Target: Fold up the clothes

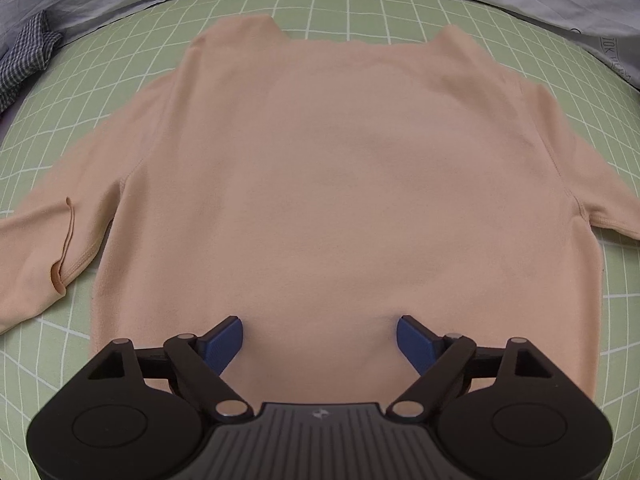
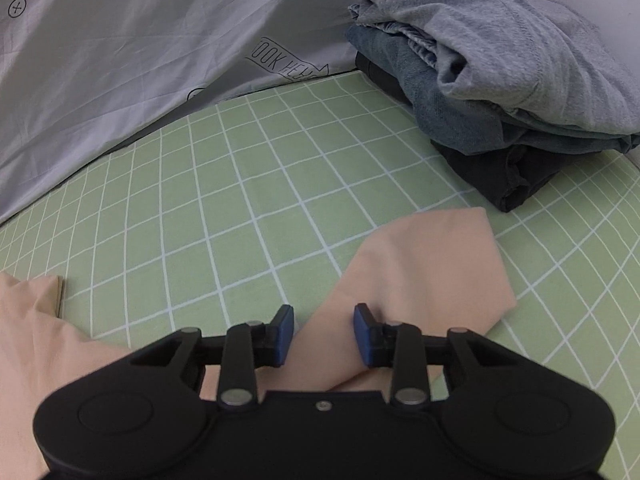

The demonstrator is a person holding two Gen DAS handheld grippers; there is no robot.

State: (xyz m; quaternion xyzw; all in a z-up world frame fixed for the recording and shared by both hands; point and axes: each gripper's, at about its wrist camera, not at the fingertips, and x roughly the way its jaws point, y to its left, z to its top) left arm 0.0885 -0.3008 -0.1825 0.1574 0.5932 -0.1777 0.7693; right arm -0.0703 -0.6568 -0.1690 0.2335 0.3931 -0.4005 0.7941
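A peach-coloured, soft knit long-sleeved top (image 1: 320, 168) is lying spread flat on the pale green cloth with a white grid (image 1: 352, 4) that is covering the table. Its body is forming a broad smooth panel, with both sleeves stretching out to the sides; a stitched seam is running along each armhole, and a small raised crease is showing on the sleeve at the left of the left wrist view.

The left claw (image 1: 320, 336) is hanging over the near part of the top's body, its blue ribbed pads (image 1: 224, 344) standing wide apart with nothing pinched between them.

The right claw (image 2: 323, 334) is hovering over one peach sleeve (image 2: 424, 272), whose end is lying as a flat angular flap on the grid cloth. Its blue pads (image 2: 285, 334) are standing partly apart with sleeve fabric lying below the gap; I cannot tell whether they are touching it.

Beyond the grid cloth, a wrinkled pale grey sheet (image 2: 120, 60) is carrying black line drawings and a banner reading what looks like "LOOK HERE". At the far right a stack of folded clothes (image 2: 500, 92) is sitting: a grey fleecy garment on top, blue denim beneath, dark fabric at the bottom. A blue-and-white checked garment (image 1: 24, 56) is lying crumpled at the left edge.
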